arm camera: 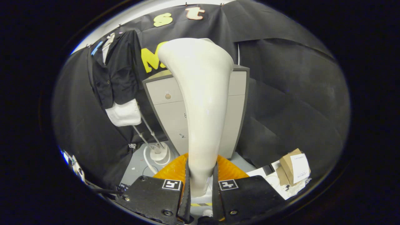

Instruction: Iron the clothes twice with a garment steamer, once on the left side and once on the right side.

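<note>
Both fingers of your gripper (200, 184) clamp the steamer (200, 103) handle, its long axis pointing ahead; the clothes (117, 72) hang up and left, well apart, so swing left

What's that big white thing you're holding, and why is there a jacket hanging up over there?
The gripper is shut on the handle of a cream plastic garment steamer, holding it upright. Beyond the fingers stands a grey cabinet. Beside that, a black jacket over a white shirt hangs on a stand, apart from the steamer, waiting to be steamed.
</note>
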{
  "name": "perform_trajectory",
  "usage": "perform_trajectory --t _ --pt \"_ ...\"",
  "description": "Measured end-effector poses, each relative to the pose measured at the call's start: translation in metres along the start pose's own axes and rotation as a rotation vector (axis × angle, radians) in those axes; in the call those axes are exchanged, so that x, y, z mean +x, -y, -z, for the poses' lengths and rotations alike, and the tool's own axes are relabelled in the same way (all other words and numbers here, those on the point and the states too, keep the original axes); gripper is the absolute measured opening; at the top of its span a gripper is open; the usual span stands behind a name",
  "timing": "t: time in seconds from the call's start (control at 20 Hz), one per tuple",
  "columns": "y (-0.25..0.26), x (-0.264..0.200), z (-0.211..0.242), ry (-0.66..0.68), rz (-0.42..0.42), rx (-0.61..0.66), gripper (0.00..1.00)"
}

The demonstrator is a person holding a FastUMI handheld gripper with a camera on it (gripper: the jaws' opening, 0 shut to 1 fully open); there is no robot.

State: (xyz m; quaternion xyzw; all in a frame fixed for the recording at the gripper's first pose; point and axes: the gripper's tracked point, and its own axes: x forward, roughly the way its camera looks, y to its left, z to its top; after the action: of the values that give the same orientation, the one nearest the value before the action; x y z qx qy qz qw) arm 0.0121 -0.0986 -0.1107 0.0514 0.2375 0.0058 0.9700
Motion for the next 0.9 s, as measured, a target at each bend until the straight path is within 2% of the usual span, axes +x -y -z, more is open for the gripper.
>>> perform_trajectory --t 0.9 --pt "-0.0014 -0.0019 0.0018 -0.011 -0.014 -0.006 0.30"
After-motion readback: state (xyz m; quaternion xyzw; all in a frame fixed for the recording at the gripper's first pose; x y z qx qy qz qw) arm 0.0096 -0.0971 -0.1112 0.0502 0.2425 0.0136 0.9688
